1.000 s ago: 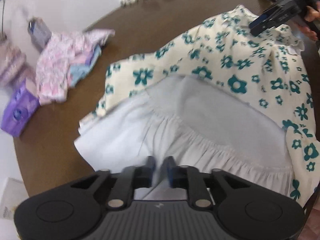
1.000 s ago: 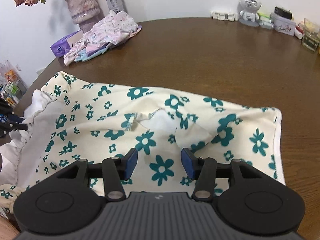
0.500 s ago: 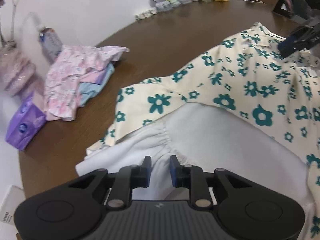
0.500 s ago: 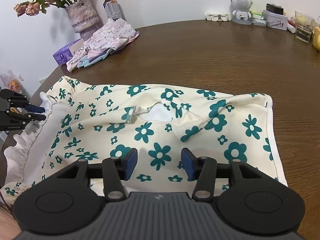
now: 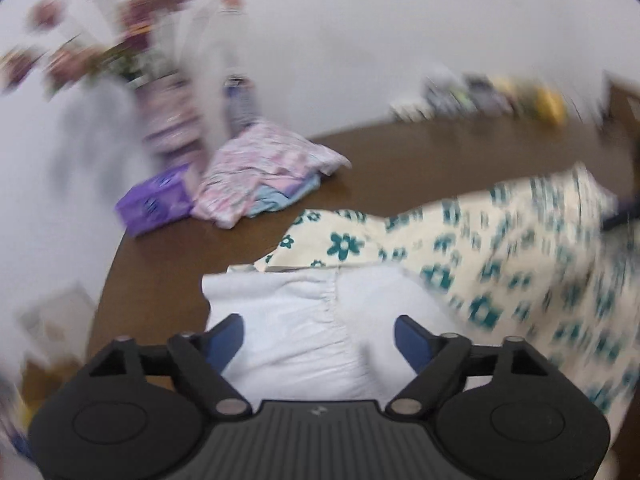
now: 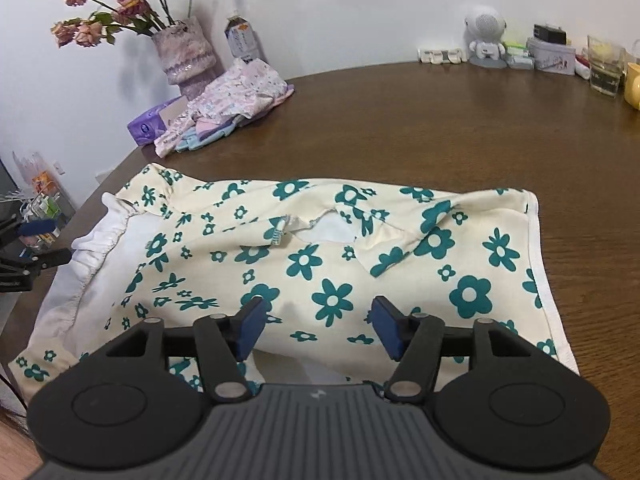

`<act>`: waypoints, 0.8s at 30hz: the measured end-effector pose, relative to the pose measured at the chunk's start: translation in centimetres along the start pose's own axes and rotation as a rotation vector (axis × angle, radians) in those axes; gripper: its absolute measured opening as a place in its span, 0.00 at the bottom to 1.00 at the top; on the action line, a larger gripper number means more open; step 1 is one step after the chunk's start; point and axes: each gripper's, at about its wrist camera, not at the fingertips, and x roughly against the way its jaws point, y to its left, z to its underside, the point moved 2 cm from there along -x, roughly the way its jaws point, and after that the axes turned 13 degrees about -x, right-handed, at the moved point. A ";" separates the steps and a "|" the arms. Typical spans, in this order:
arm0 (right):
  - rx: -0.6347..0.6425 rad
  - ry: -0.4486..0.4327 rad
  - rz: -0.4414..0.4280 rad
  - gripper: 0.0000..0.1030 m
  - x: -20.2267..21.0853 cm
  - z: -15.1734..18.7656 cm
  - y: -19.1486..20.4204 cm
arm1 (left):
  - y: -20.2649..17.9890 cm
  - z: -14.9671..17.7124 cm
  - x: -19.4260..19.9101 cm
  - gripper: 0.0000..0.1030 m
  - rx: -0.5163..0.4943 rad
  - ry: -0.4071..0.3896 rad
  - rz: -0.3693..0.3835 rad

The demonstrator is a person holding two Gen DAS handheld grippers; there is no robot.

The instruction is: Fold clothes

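The floral garment [image 6: 304, 264] lies spread on the table [image 6: 400, 128], its white lining [image 5: 304, 320] turned out at 9 o'clock. A cloth pile [image 6: 228, 104] sits at 11. Any fold looks partial, so squaring remains. Left gripper [image 5: 318, 334] and right gripper [image 6: 318, 326] gape, empty. The left view is blurred and the near hem is hidden.

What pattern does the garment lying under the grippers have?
Teal flowers on cream, white lining; the garment shows best in the right wrist view.
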 end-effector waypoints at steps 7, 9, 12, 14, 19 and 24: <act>0.015 -0.031 -0.025 0.71 1.0 0.3 -0.1 | -3.1 -0.3 1.6 0.89 0.231 -0.052 0.027; 0.015 -0.038 -0.024 0.72 1.2 0.4 -0.3 | -3.9 -0.2 1.1 0.89 0.276 -0.043 0.046; 0.016 -0.049 -0.022 0.76 1.6 0.6 -0.5 | -4.7 -0.1 0.1 0.89 0.329 -0.014 0.075; 0.016 -0.055 -0.021 0.78 1.9 0.7 -0.6 | -5.3 0.0 -0.4 0.89 0.336 0.007 0.083; 0.016 -0.073 -0.019 0.82 2.6 1.1 -1.0 | -6.2 -0.1 -1.0 0.89 0.347 0.013 0.094; 0.006 -0.082 -0.020 0.83 3.0 1.3 -1.5 | -6.9 -0.4 -1.1 0.89 0.326 0.013 0.101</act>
